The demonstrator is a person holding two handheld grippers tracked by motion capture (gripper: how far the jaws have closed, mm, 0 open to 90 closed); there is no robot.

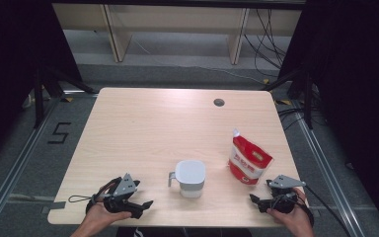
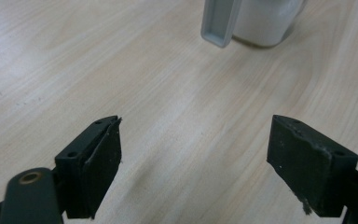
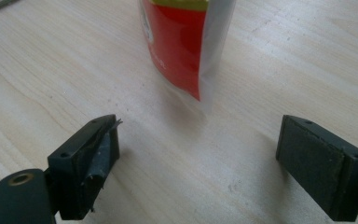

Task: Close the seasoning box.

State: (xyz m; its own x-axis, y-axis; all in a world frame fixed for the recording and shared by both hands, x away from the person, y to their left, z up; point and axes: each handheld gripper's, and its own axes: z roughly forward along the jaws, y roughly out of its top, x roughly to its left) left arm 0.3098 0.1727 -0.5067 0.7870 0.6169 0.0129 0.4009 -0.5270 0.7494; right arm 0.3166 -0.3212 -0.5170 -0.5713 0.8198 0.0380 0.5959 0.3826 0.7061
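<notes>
While a white mug (image 1: 190, 177) is standing beside a red pouch (image 1: 248, 160), both hand-held grippers, left (image 1: 137, 196) and right (image 1: 262, 196), are resting wide open and empty on the desk (image 1: 153, 123).

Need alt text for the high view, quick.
A person's hands hold the left gripper and right gripper, jaws open, at the near edge of a wooden table. Between them stand a white cup and a red pouch.
</notes>
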